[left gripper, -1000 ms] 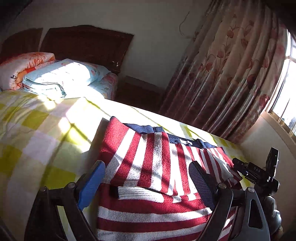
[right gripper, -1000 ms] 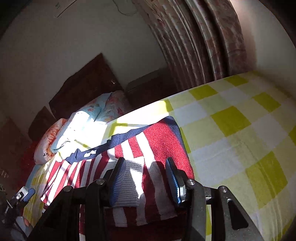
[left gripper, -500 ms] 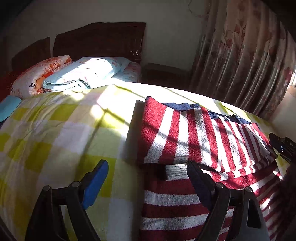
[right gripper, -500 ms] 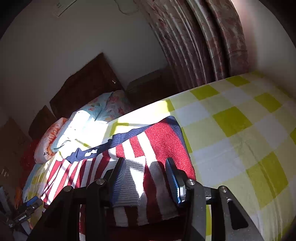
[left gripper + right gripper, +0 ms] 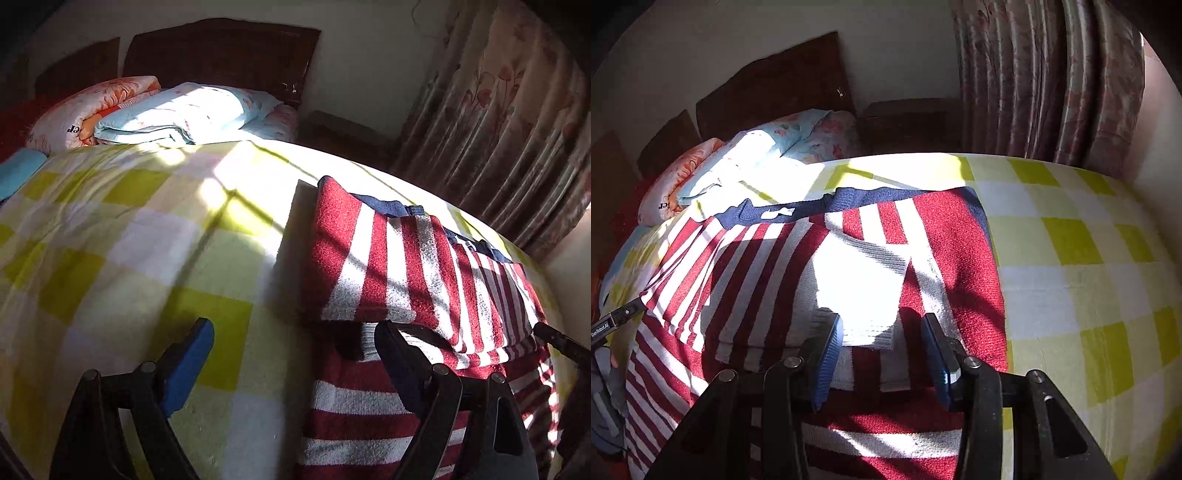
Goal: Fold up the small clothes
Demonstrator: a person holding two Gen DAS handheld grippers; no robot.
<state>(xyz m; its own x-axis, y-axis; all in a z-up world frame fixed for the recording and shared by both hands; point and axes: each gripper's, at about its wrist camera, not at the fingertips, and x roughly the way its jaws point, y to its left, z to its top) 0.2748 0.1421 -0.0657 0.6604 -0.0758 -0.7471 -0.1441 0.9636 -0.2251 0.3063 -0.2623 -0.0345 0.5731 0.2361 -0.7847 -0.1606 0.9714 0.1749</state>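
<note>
striped sweater [image 5: 768, 266]: lying partly folded on the checked bedspread [image 5: 110, 258] | left gripper [image 5: 295, 365]: jaws wide, empty, straddling the sweater's edge | right gripper [image 5: 882, 354]: jaws half apart over white cuff [image 5: 864, 295], grip unclear

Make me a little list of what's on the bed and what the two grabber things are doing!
surface: bed with yellow-checked blanket
garment: red-and-white striped sweater, navy collar, sleeves folded in
at the headboard: folded bedding
left hand-held gripper: open, empty, over the sweater's edge
right hand-held gripper: part open above the white sleeve cuff, not pinching it
</note>
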